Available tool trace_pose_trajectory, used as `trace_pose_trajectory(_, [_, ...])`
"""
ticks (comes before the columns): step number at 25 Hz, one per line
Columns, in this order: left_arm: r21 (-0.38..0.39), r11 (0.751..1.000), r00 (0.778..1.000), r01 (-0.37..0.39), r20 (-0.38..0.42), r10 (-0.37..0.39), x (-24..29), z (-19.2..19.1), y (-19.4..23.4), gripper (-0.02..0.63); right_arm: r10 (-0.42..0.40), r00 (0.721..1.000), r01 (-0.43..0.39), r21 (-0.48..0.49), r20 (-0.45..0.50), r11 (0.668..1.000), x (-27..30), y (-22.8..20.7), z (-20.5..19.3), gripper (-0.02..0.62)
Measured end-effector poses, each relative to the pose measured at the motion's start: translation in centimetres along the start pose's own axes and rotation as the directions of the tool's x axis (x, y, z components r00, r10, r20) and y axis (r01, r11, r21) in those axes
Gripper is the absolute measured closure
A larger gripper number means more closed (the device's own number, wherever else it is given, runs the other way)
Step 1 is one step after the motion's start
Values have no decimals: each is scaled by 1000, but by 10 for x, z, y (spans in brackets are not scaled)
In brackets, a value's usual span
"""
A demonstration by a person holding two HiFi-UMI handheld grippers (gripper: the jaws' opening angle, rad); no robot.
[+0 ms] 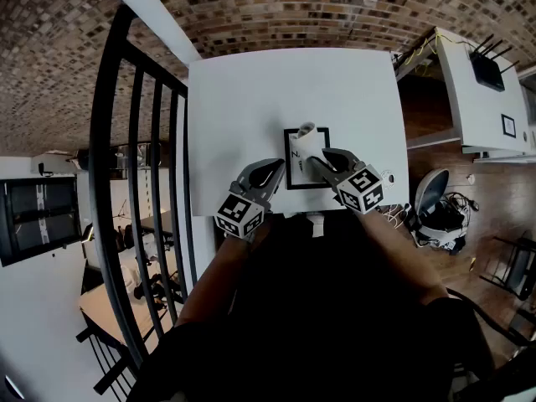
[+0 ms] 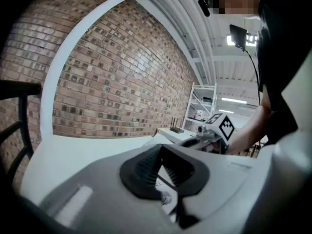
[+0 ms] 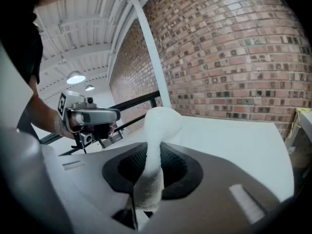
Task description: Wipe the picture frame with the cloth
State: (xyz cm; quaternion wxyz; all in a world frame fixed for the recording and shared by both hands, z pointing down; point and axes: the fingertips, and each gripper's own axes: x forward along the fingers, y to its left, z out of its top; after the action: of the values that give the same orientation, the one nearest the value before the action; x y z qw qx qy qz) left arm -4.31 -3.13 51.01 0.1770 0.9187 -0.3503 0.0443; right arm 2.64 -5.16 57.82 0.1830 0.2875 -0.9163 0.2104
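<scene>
Currently clamping the cloth (image 3: pixel 156 130) in the right hand-held gripper (image 3: pixel 141 206) — soft, limp, light, fine pinched at one bunched end. Draping it over the picture frame (image 1: pixel 293 172), flat on the bench (image 1: pixel 251 99): stiff, probably fragile — best pinned at its rim. Holding the left hand-held gripper (image 2: pixel 177 204) closed and empty, just beside its left edge.

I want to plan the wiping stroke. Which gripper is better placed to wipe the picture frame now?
Right. The right gripper is shut on the cloth, and in the head view the cloth lies over the picture frame. The left gripper carries no cloth.
</scene>
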Motion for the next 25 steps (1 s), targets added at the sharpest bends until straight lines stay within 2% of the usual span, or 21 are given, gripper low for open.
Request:
trace_pose_trajectory(6, [-4,1000,1000,-10,-20,10,2,-6,3,606,-9,997,17,99,-77,995,43,-18,-12,520])
trace_pose_trajectory(10, [-16,1000,999,-8,-36,7,3,-12,5,606,-26,987,32,38,-159,999,64,-27,-22,518])
trace_pose_trajectory(14, [-27,1000,999,-14,-48,13,3,-16,7,606,-51,956,32,-69,-288,997,81,-44,-42,518])
trace_pose_trajectory(16, [-29,999,999,-15,-50,13,3,-17,8,606,-54,942,25,-92,-331,995,89,-52,-49,518])
trace_pose_trajectory(20, [-36,999,999,-13,-53,12,4,-22,10,606,-45,924,16,-80,-379,997,97,-55,-46,518])
trace_pose_trajectory(25, [-41,999,998,-27,-55,25,4,-24,14,606,-14,884,-18,-64,-467,998,101,-44,-69,518])
